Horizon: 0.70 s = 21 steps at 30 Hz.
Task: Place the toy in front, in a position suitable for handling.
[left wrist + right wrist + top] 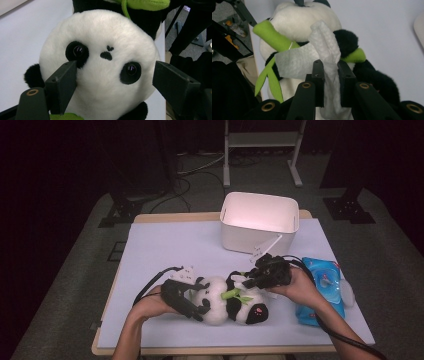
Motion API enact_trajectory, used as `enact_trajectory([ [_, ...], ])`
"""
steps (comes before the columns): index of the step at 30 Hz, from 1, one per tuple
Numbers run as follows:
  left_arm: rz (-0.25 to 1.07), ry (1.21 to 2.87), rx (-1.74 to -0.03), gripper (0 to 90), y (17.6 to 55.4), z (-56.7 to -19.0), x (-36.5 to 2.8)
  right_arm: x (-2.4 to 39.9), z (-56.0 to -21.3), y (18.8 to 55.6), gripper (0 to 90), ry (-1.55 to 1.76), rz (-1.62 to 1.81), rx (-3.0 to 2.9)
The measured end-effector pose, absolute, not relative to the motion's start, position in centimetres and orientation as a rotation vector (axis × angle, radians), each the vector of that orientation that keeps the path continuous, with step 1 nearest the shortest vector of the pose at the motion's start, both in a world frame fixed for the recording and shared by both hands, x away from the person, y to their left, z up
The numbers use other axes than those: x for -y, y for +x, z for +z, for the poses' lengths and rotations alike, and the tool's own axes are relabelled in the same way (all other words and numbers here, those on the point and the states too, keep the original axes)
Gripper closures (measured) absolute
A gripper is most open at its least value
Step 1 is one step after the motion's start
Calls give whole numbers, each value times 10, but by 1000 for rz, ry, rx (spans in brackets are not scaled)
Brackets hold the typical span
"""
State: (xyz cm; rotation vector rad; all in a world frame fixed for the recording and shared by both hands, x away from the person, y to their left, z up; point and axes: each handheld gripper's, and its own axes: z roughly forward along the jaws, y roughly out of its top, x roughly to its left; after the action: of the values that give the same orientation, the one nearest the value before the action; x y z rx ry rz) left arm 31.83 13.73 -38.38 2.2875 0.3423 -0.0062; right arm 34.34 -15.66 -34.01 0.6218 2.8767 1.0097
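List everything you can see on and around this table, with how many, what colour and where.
Panda plush: one, black and white with green bamboo, lying near the table's front edge.
Wet wipe: one, white, draped on the panda, pinched by the right gripper.
Bin: one, white, at the table's far side.
Wipes pack: one, blue, at the table's right edge.
Table: one, pale top with wooden rim.
Metal frame: one, light grey, on the floor behind the table.
Left gripper: one, black, jaws around the panda's head.
Right gripper: one, black, shut on the wipe.
Hands: two, entering from the bottom of the high view.
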Motion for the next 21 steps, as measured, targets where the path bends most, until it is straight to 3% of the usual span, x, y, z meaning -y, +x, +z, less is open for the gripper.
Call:
enact_trajectory([
  [5,-3,2282,-344,184,318,-381,-138,163,-346,340,780,649,1048,-2873],
  [10,8,2322,-394,117,322,-384,-142,170,-353,337,784,660,1075,-2870],
  [21,-73,2318,-466,70,335,-399,-146,180,-357,331,789,655,1076,-2862],
])
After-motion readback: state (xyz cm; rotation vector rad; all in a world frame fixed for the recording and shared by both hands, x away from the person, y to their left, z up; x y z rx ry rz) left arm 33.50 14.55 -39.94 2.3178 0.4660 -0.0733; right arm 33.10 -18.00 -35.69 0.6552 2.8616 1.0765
